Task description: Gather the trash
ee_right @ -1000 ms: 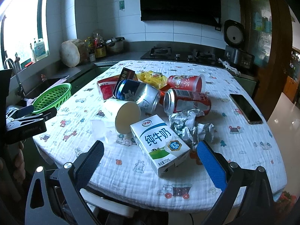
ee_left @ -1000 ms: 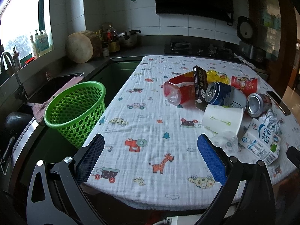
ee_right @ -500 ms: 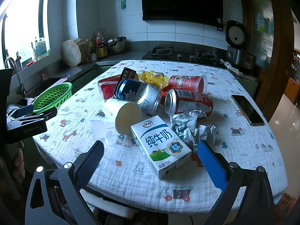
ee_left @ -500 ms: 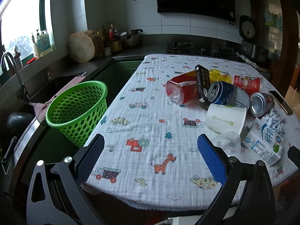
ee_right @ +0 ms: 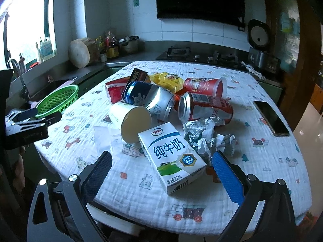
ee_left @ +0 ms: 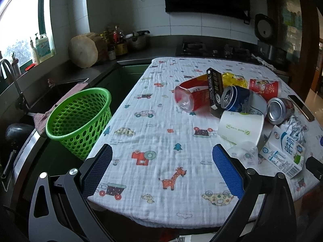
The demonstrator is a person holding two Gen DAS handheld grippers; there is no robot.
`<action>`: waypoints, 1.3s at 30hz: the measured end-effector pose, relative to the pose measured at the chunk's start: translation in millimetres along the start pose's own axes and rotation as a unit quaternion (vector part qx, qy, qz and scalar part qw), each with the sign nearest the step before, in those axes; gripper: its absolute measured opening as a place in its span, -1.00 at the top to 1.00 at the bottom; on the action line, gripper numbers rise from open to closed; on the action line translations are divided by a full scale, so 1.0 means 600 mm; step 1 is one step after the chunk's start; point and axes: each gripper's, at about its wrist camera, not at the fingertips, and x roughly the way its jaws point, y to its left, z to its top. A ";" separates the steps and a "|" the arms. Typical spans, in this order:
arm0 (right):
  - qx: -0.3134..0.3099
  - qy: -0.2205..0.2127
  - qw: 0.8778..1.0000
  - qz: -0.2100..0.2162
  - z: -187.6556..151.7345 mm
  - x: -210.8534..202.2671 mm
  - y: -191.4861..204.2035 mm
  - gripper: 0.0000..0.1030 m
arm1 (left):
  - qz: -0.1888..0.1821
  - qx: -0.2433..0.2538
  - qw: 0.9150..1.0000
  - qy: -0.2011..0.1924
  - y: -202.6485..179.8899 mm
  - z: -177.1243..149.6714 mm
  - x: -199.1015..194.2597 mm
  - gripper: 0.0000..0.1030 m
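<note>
A heap of trash lies on the table's cartoon-print cloth (ee_left: 153, 121): a white milk carton (ee_right: 173, 157), a white paper cup (ee_right: 133, 121), crumpled foil (ee_right: 203, 135), a blue can (ee_right: 149, 98), a red can (ee_right: 203, 109), a red cup (ee_right: 203, 86), a black box (ee_left: 215, 88), a yellow wrapper (ee_right: 165, 78) and a clear plastic cup (ee_left: 245, 154). A green basket (ee_left: 79, 117) stands off the table's left edge. My left gripper (ee_left: 161, 171) is open and empty over the near cloth. My right gripper (ee_right: 161, 173) is open, with the milk carton just ahead between its fingers.
A black phone (ee_right: 270, 118) lies on the cloth at the right. A sink with a tap (ee_left: 12, 80) and a pink rag (ee_left: 40, 121) sits left of the basket. The counter behind holds a wooden block (ee_left: 83, 51), bottles and a stove (ee_right: 181, 52).
Both grippers have shifted slightly forward and a little lower toward the table; the trash looks slightly nearer. Nothing on the table has moved.
</note>
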 end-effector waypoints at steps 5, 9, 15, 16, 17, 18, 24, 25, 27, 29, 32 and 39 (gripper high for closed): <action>-0.025 0.019 0.999 0.006 -0.002 0.021 -0.005 -0.87 | -0.001 0.002 1.000 0.000 -0.007 0.002 0.006 -0.89; -0.034 0.035 0.999 0.014 -0.004 0.040 -0.015 -0.85 | -0.007 0.009 1.000 0.004 -0.012 0.004 0.011 -0.83; -0.040 0.060 0.997 0.042 -0.001 0.068 -0.031 -0.67 | -0.064 0.021 0.998 0.009 -0.024 0.002 0.013 -0.81; -0.042 0.064 0.996 0.045 0.000 0.072 -0.032 -0.62 | -0.075 0.027 0.997 0.007 -0.028 0.001 0.012 -0.81; -0.045 0.069 0.995 0.049 0.001 0.077 -0.034 -0.62 | -0.083 0.034 0.996 0.005 -0.033 0.000 0.012 -0.80; -0.047 0.072 0.995 0.049 0.003 0.081 -0.036 -0.62 | -0.090 0.037 0.995 0.002 -0.037 -0.001 0.011 -0.80; -0.051 0.093 0.992 0.074 0.015 0.101 -0.048 -0.52 | -0.157 0.072 0.985 0.011 -0.069 -0.008 0.025 -0.79; -0.054 0.096 0.991 0.077 0.016 0.104 -0.049 -0.52 | -0.163 0.081 0.983 0.012 -0.077 -0.010 0.028 -0.79; -0.064 0.102 0.990 0.080 0.019 0.111 -0.047 -0.51 | -0.182 0.095 0.979 0.015 -0.088 -0.013 0.033 -0.78; -0.076 0.108 0.988 0.083 0.020 0.117 -0.042 -0.51 | -0.199 0.106 0.974 0.019 -0.100 -0.016 0.040 -0.78; -0.088 0.112 0.986 0.082 0.021 0.120 -0.037 -0.48 | -0.223 0.109 0.968 0.028 -0.106 -0.018 0.054 -0.72; -0.086 0.126 0.983 0.104 0.024 0.117 -0.046 -0.40 | -0.286 0.109 0.951 0.052 -0.118 -0.023 0.092 -0.59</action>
